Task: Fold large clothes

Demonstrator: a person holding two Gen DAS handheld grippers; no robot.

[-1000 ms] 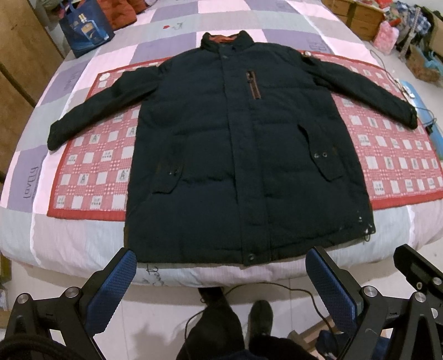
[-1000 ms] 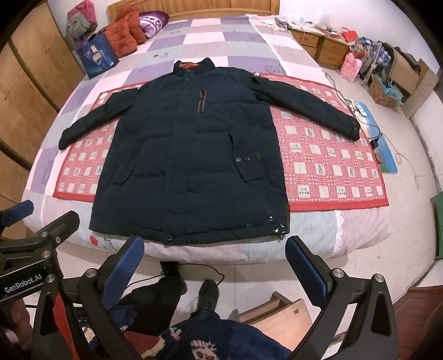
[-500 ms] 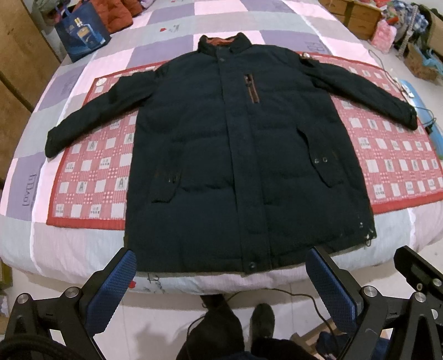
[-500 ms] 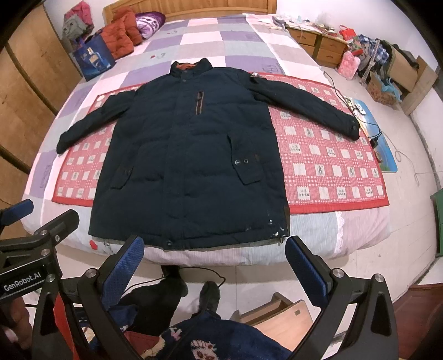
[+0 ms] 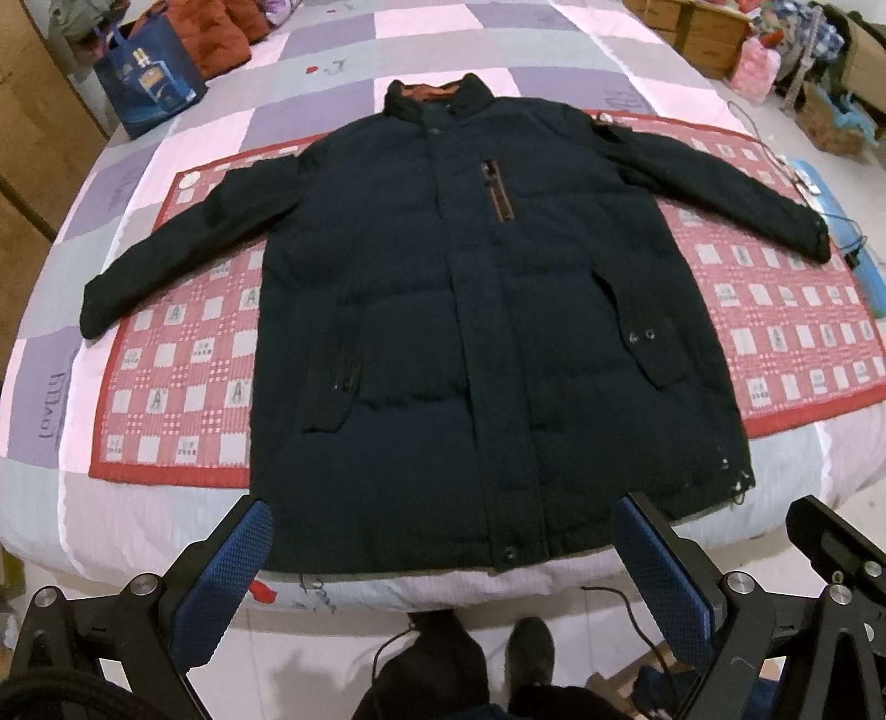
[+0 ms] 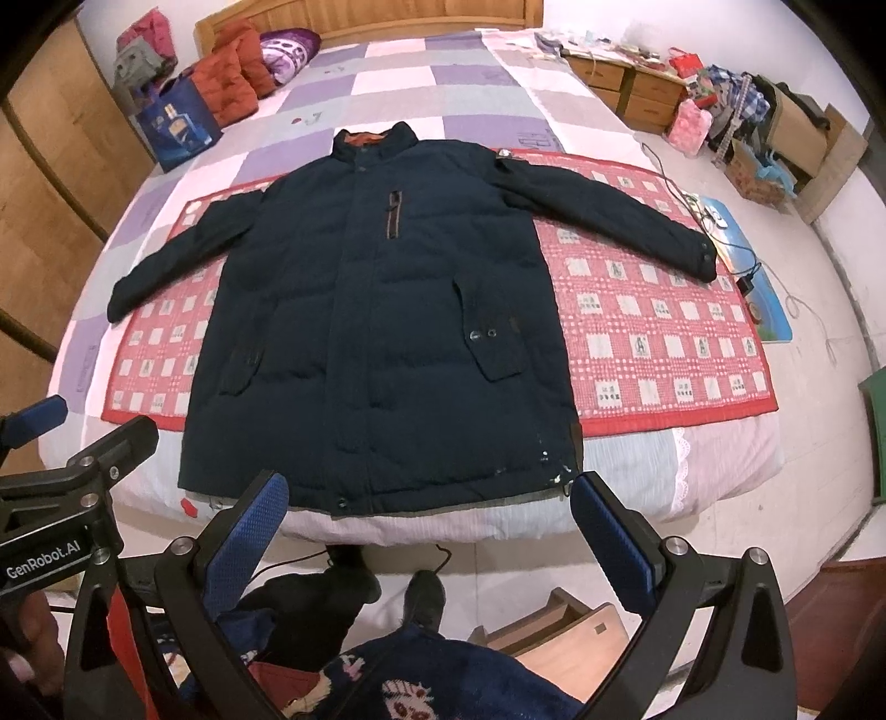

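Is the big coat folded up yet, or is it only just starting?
Only just starting. Done: the coat lies spread flat on the bed, zipped, both sleeves out. In hand: nothing; the left gripper and right gripper hover near the hem, jaws open. Left: every fold, sleeves first.

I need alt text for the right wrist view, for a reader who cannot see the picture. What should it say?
A dark navy padded jacket lies flat, front up and sleeves spread, on a red checked mat over a bed. The open right gripper hovers near its hem, holding nothing, with the left gripper at the picture's left edge.
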